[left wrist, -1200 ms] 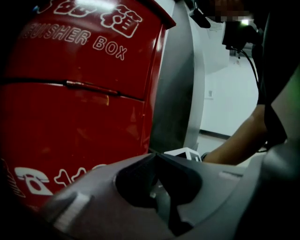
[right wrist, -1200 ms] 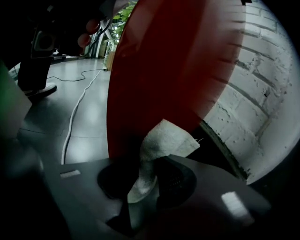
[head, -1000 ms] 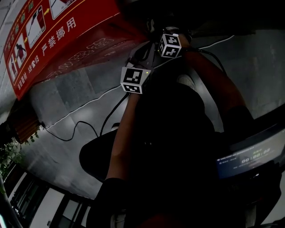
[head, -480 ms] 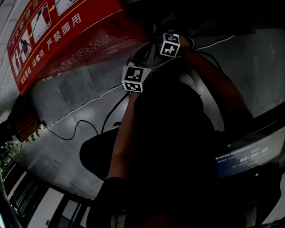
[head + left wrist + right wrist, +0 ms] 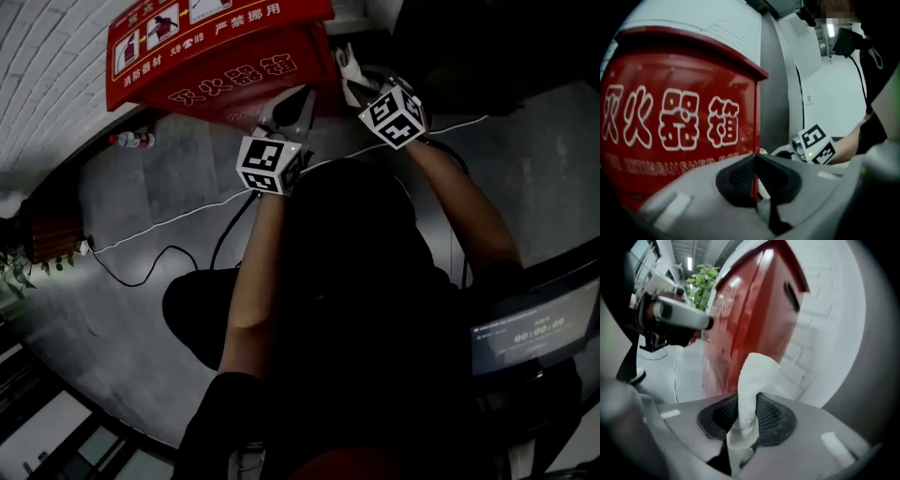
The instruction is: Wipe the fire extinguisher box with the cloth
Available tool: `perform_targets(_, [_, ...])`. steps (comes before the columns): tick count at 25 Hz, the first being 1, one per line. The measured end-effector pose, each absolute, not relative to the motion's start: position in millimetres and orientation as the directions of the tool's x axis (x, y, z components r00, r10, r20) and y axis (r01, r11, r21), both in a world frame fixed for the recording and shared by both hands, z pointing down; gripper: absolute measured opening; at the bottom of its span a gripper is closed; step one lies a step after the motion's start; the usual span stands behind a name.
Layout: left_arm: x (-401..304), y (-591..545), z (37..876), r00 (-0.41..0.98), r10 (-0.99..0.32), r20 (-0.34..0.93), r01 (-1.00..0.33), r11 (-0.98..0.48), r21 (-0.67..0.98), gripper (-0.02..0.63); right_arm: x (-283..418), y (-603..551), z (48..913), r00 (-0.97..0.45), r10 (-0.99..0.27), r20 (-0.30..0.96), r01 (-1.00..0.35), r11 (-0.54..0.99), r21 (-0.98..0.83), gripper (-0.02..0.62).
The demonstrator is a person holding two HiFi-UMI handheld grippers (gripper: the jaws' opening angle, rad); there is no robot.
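one cloth [image 5: 757,376] juts lengthwise from the right claw [image 5: 746,418] toward the box [image 5: 750,310].

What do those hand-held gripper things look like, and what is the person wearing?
The left gripper and right gripper each have a grey shell, black ridged pads and a white cube with black square markers. The person wears dark short sleeves.

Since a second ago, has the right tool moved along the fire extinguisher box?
Cannot tell. The head view swung; the right tool sits off the right edge of the fire extinguisher box, much as before.
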State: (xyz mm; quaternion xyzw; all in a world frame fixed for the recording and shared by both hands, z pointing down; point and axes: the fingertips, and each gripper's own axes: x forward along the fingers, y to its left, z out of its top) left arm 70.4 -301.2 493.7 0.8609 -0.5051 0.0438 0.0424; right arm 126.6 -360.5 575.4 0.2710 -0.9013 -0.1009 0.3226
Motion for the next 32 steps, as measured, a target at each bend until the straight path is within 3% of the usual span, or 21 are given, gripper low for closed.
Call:
perform_targets(8, [12,-249,395,0.456,-0.889,0.042,-0.890,-0.456,-0.004,0.000,102,-305,443,-0.699,-0.624,0.348,-0.487,0.773,0.407,0.098])
perform_targets(18, [-59,-210,275,0.367,-0.930,-0.004,-0.926,-0.364,-0.097,0.000,47,-232,282,-0.829,-0.545,0.125,-0.438,0.773,0.459,0.098])
perform_targets(24, [-118,-194,209,0.283,-0.952,-0.116,-0.954,-0.268,-0.133,0.000,-27,-207,205,-0.896,-0.443,0.014,-0.381,0.786,0.488,0.100])
perform_targets(32, [-230,-181,216,0.155,-0.971,-0.183,-0.988,-0.156,-0.013,0.000,-157,-184,190,-0.936,-0.353,-0.016,-0.321,0.831,0.455,0.100])
